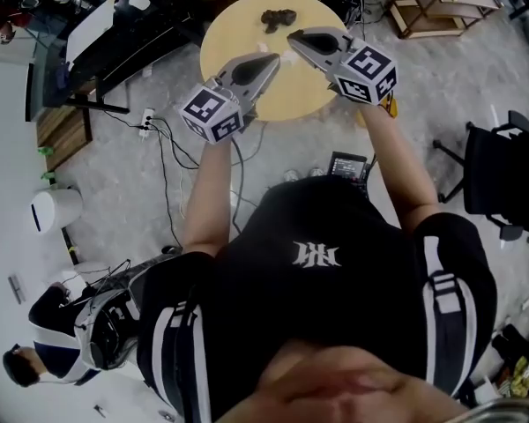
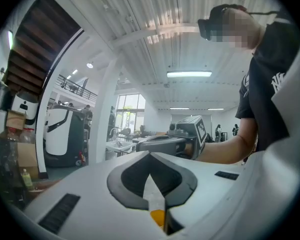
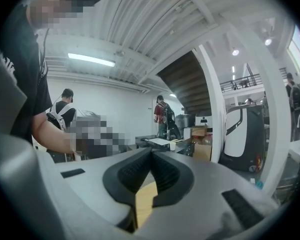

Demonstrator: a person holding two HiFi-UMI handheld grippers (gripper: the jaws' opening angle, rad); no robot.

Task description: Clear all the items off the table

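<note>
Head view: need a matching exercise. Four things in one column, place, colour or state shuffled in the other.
Things:
1. dark object
2. left gripper
3. chair
4. table

Descriptions:
a. round, pale wood top
b. jaws shut, nothing between them
c. black, stands on the floor at the right of the picture
d. lies on the table's far side

Pairs: 1-d, 2-b, 3-c, 4-a
</note>
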